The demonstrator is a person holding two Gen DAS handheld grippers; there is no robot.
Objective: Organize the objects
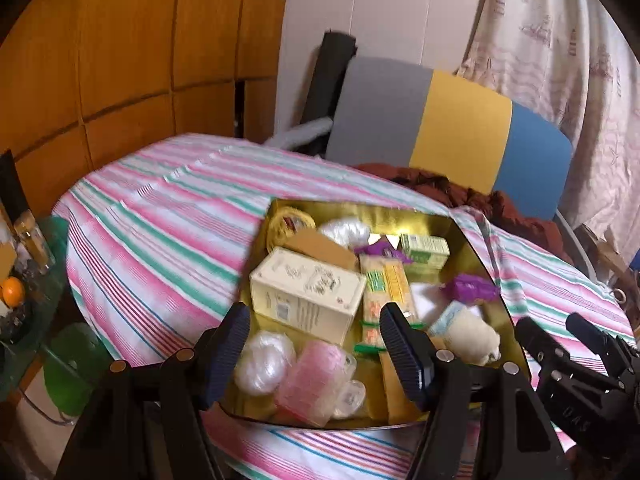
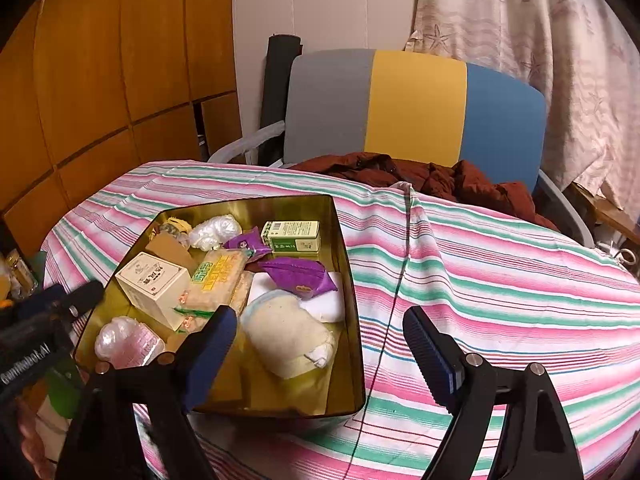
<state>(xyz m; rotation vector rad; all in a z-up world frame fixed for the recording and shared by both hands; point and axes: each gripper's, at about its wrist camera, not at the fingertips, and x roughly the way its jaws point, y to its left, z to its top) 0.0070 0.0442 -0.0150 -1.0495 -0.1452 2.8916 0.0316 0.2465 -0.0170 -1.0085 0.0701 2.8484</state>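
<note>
Both my left fingers (image 1: 316,344) and right fingers (image 2: 320,344) gape wide, empty, above the crowded gold tin (image 2: 348,280) on the striped surface (image 2: 500,280); reaching in carelessly could snag neighbouring packets.

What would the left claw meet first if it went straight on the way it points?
Probably the cream box in the gold tin, which lies between the open left claw's fingers; depth is unclear, so the pink packet might come first.

crowded tin (image 2: 348,280), bare cloth (image 2: 500,280) right
</note>
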